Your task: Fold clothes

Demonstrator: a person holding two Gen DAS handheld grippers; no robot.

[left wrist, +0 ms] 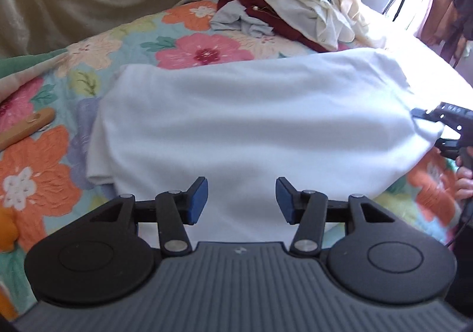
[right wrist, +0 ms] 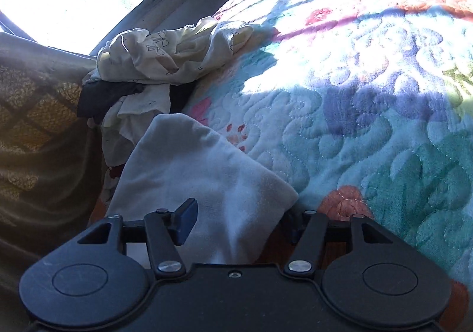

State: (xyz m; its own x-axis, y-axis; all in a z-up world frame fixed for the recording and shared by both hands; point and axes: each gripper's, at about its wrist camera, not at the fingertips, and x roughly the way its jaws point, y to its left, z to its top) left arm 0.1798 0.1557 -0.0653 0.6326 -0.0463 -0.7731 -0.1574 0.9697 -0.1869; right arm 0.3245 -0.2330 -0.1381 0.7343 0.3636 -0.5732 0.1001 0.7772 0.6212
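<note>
On the floral quilt point(left wrist: 189, 45) of the bed, the white garment point(left wrist: 242, 125) lies part-folded, a heap of unsorted clothes point(left wrist: 301, 4) beyond it at the far side. My left claw point(left wrist: 241, 199) hovers released over the garment's near edge, nothing between its pads. My right claw point(right wrist: 239, 224) has the garment's right corner draped through its jaws; whether it pinches, I cannot tell. Next, I judge, comes carrying that corner across to finish the fold.
</note>
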